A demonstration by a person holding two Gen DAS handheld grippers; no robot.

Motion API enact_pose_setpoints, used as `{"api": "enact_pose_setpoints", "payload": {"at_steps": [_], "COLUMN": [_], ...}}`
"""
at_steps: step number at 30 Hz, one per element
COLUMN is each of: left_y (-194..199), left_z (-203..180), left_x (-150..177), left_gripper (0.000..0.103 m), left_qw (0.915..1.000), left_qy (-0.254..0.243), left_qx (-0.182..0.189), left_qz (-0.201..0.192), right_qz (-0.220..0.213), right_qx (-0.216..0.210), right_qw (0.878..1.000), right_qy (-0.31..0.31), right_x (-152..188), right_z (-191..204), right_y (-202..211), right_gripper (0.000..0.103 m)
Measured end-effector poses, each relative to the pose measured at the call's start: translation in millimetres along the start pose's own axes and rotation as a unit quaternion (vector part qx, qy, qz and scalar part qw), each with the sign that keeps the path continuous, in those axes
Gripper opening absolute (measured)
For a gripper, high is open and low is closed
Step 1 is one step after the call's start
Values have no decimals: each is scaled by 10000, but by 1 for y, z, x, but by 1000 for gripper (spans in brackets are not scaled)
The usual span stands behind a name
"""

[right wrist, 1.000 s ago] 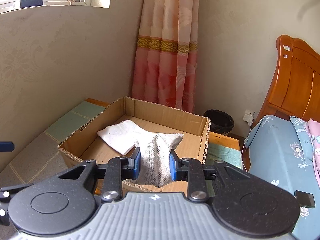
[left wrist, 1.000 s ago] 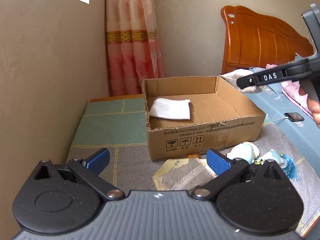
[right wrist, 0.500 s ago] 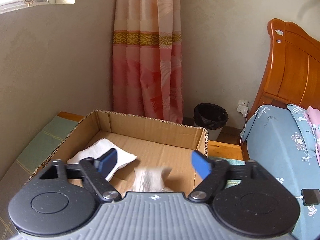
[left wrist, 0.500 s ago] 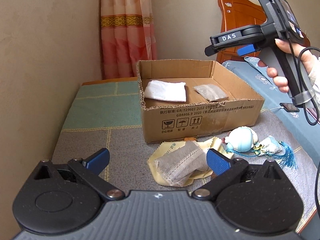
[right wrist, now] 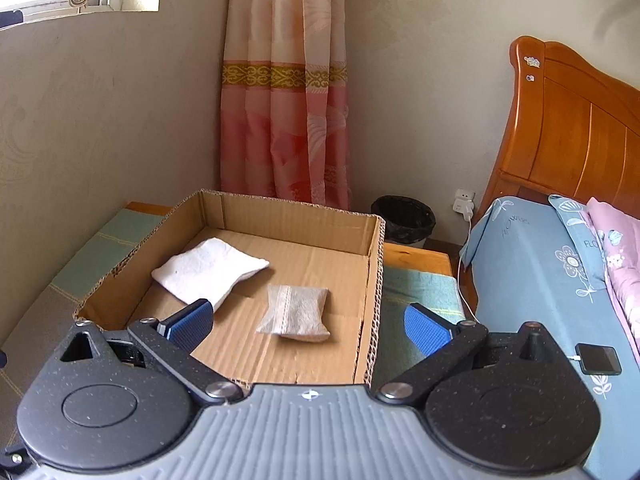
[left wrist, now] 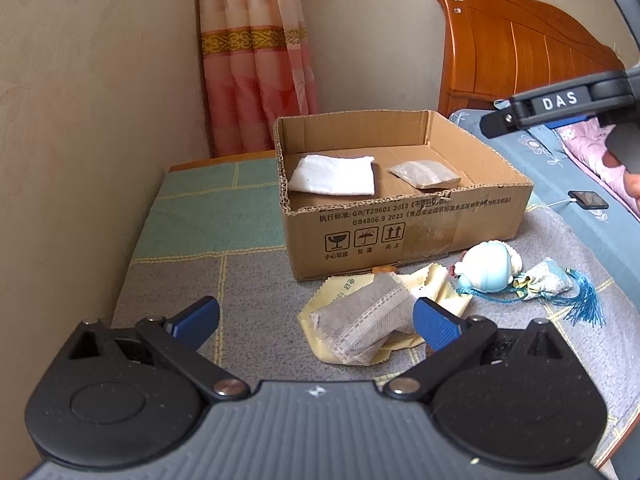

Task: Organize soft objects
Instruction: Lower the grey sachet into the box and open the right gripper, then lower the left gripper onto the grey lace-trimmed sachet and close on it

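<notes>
Cardboard box (right wrist: 372,264) with white cloth (right wrist: 208,270), grey sachet (right wrist: 296,312); both hand-held grippers (left wrist: 316,318) (right wrist: 306,324) agape, empty.

Matt corrugated cardboard box (left wrist: 400,220), glossy wooden headboard (left wrist: 520,52)

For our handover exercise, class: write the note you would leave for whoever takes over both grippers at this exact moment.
Left gripper: open, empty, aimed at the grey sachet on the yellow cloth.
Right gripper: open, empty, over the cardboard box.
Done: white pad and grey pouch lie in the box.
Left: sachet, cloth, blue plush and tasselled pouch remain outside.
</notes>
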State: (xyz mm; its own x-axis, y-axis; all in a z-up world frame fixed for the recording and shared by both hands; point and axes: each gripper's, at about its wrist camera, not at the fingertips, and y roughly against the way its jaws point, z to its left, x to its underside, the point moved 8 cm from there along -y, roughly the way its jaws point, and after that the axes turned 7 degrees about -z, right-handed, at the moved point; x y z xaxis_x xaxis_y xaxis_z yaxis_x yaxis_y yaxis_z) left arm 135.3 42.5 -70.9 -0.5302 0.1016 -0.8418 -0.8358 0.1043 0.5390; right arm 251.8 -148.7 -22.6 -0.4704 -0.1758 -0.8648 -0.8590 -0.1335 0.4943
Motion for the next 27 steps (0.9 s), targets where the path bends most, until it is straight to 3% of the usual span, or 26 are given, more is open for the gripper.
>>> {"api": "enact_pose_setpoints", "payload": {"at_steps": [9, 18, 27], "left_y": [3, 3, -7], "left_z": [-3, 9, 6], "left_x": [1, 8, 7], "left_gripper": [102, 102, 102], "left_qw": [9996, 9999, 9993], "left_qy": [-262, -141, -229], "left_qx": [93, -28, 258], "left_qz": [53, 43, 118], "right_qz": [116, 745, 913], "right_qx": [-42, -1205, -1158], "right_qw": [9998, 9869, 9866], "right_qy": [128, 771, 701], "right_x": [56, 131, 149], "right_z": [6, 77, 103], "right_y": [34, 32, 13], "right_gripper": [103, 103, 103]}}
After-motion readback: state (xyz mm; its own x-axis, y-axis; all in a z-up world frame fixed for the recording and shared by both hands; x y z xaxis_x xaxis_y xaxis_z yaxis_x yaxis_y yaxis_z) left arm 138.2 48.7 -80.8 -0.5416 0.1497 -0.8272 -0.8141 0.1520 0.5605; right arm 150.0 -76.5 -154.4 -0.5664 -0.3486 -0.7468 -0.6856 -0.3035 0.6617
